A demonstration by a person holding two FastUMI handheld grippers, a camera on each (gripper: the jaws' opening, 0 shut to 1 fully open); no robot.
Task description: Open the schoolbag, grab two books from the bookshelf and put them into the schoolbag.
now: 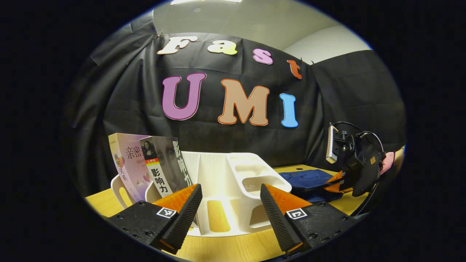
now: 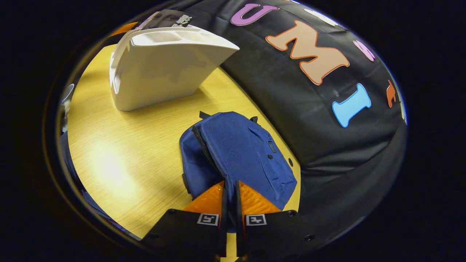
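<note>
The blue schoolbag (image 2: 240, 149) lies flat on the wooden table, its zipper (image 2: 205, 149) closed along the left side. My right gripper (image 2: 230, 189) is shut at the near end of that zipper, with blue fabric between the fingers; the pull itself is hidden. A white bookshelf (image 1: 225, 174) stands right before my left gripper (image 1: 230, 193), which is open and holds nothing. A pink book (image 1: 125, 163) and a grey book (image 1: 167, 163) lean in the shelf's left slots. Farther right in the left gripper view, the right gripper (image 1: 333, 183) rests on the schoolbag (image 1: 302, 178).
The yellow wooden table (image 2: 120, 153) has free surface between bookshelf (image 2: 164, 69) and bag. Black booth cloth (image 2: 327, 145) hangs just behind both. A hand with a pink sleeve (image 1: 389, 160) holds the right gripper at the far right.
</note>
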